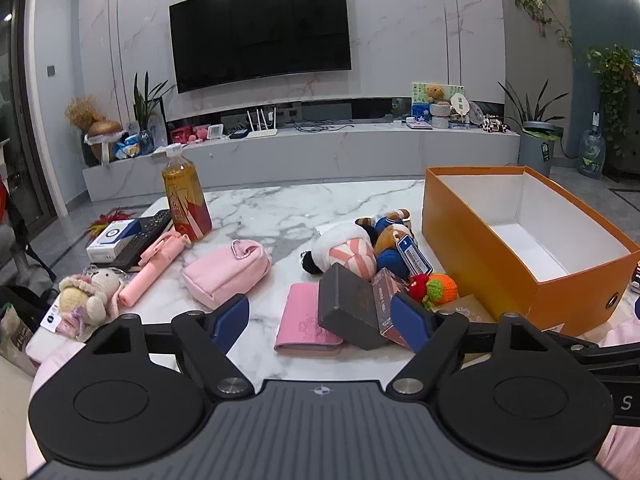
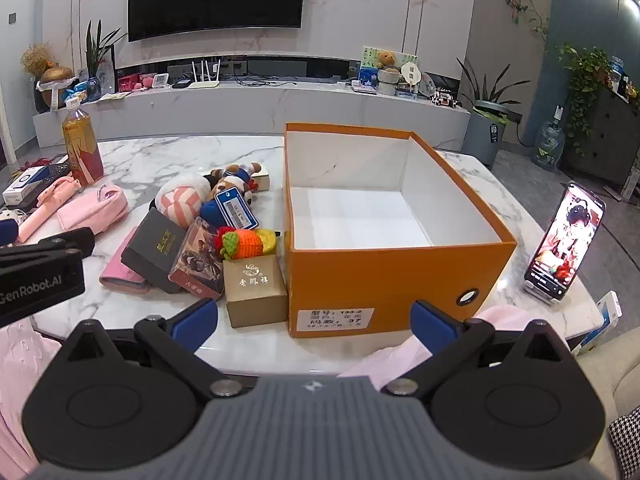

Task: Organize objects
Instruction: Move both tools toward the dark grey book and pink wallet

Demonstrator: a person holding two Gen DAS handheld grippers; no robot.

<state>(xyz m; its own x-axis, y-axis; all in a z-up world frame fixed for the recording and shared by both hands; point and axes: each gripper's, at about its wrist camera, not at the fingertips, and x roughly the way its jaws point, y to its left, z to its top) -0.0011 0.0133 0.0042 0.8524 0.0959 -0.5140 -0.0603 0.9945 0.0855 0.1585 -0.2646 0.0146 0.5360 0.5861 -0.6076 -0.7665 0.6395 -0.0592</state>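
An open orange box point(image 2: 384, 276) with a white, empty inside stands on the marble table point(image 2: 168, 160); it also shows in the left wrist view point(image 1: 480, 256). Left of it lies a pile: a dark grey box point(image 1: 348, 304), a pink wallet point(image 1: 308, 324), a card box point(image 2: 198, 260), a knitted carrot point(image 2: 244, 244), a tan box point(image 2: 254, 290), plush toys point(image 2: 224, 196), a pink pouch point(image 1: 226, 272). My left gripper point(image 1: 322, 322) is open and empty just before the dark grey box. My right gripper point(image 2: 314, 320) is open and empty at the orange box's near side.
A tea bottle point(image 1: 186, 196), a pink selfie stick point(image 1: 154, 266), a remote point(image 1: 138, 238) and a knitted doll point(image 1: 90, 294) sit at the left. A lit phone on a stand point(image 2: 564, 240) is right of the box. A TV unit stands behind.
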